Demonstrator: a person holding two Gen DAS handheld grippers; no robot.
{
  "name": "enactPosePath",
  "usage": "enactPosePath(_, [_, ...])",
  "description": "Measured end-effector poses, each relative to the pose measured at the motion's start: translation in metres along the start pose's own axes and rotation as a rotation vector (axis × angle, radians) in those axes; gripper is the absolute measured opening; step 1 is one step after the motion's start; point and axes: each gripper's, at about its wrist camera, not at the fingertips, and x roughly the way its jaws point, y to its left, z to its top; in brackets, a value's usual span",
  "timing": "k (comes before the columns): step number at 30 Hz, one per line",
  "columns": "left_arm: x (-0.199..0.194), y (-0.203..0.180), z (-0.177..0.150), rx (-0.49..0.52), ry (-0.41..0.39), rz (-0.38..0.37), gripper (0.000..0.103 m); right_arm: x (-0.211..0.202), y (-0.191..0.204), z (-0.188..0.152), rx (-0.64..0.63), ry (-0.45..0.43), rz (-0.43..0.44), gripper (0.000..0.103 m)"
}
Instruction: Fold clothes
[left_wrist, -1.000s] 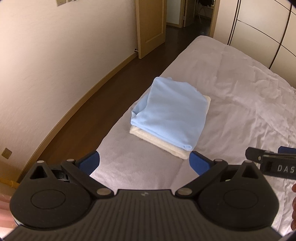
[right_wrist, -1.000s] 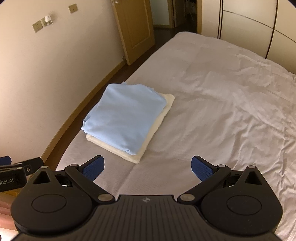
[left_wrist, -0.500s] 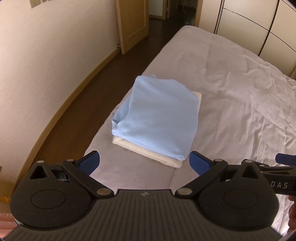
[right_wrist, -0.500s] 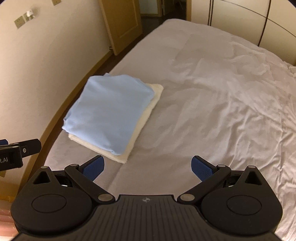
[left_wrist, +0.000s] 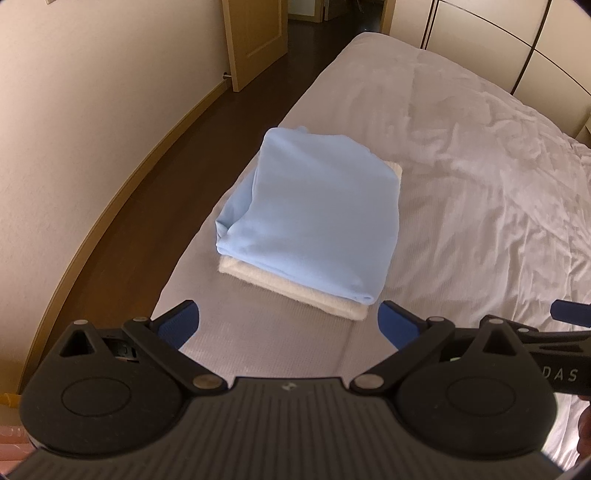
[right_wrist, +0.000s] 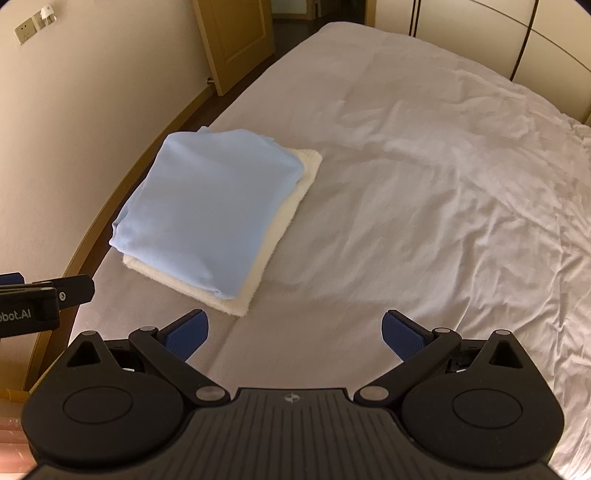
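1. My left gripper (left_wrist: 288, 325) hangs above the near edge of the bed (left_wrist: 461, 155); its blue-padded fingers are spread wide with nothing between them.
2. My right gripper (right_wrist: 295, 332) hangs beside it, also spread wide and empty. In the left wrist view part of it shows at the right edge; in the right wrist view part of the left one shows at the left edge.
3. The folded light blue garment (left_wrist: 314, 218) lies on top of a folded cream garment (left_wrist: 325, 301). The cream one shows as a strip along the near and right edges of the stack.
4. The stack sits on the wrinkled white sheet (right_wrist: 424, 192), close to the bed's left edge, ahead of both grippers and apart from them. From the right wrist view the blue garment (right_wrist: 207, 206) lies left of centre, cream fabric (right_wrist: 284, 206) showing beneath it.
5. Left of the bed: dark floor (left_wrist: 177, 155), a beige wall (left_wrist: 74, 110), and a wooden door (left_wrist: 255, 37) farther back.
6. Pale panelled wardrobe doors (left_wrist: 498, 40) stand beyond the bed's far right side.
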Motion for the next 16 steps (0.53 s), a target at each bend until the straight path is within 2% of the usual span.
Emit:
enactPosePath(10, [-0.035, -0.008, -0.022, 0.026, -0.016, 0.01, 0.102, -0.029, 0.002, -0.024, 0.003, -0.039, 0.019, 0.103])
enactPosePath(16, [-0.065, -0.022, -0.038, 0.045, -0.063, 0.037, 0.102, -0.059, -0.008, -0.041, 0.02, -0.069, 0.03, 0.103])
